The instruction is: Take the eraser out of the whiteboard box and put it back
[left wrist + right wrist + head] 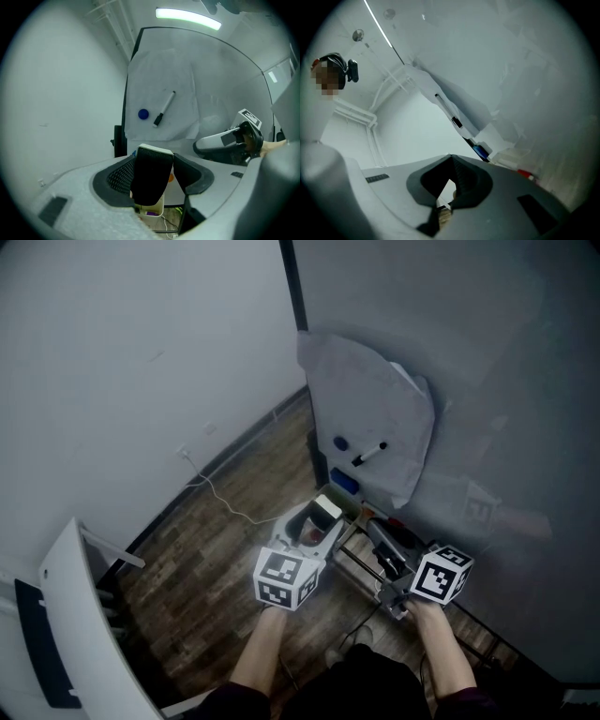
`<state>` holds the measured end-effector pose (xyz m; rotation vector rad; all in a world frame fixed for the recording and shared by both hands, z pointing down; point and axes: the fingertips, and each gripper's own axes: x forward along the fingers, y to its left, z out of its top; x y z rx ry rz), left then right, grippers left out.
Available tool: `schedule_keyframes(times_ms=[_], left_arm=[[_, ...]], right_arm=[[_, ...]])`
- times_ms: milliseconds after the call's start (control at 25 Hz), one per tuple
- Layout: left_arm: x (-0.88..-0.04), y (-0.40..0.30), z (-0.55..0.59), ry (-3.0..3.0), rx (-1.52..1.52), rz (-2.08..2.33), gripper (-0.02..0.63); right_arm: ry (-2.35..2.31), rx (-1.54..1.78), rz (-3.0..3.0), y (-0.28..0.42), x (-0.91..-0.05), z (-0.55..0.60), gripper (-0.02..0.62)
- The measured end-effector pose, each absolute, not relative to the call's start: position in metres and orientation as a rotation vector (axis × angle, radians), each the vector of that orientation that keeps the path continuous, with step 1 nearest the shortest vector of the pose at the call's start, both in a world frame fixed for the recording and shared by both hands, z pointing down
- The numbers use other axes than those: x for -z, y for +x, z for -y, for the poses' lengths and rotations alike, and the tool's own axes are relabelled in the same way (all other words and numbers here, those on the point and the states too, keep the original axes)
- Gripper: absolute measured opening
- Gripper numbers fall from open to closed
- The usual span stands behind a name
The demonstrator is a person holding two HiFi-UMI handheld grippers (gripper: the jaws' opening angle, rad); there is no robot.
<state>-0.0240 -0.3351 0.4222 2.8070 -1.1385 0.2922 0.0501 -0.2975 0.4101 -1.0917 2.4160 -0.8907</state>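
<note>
left gripper (pixel 154 172) is gripping eraser (pixel 149 183) | white body, black felt face | just below white sheet (pixel 161 75) | right gripper (pixel 450 156) is holding nothing, jaws closed together

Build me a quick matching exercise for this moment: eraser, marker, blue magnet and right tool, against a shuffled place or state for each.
Things:
1. eraser
2. marker
3. blue magnet
4. right tool

Places or states:
A. shut, holding nothing
B. clamped in the left tool
C. lying slanted on the white sheet
D. on that sheet, just left of the marker

Pairs: 1-B, 2-C, 3-D, 4-A
</note>
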Motion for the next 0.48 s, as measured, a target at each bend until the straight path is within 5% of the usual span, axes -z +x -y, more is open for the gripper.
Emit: schedule_keyframes(times_ms=[480], left_arm=[[-0.307,-0.024,0.297,2.885,-0.044,1.089,0.253]], right_arm=[[-1.003,0.669,-2.448,0.054,-0.321,0.28,0.003]])
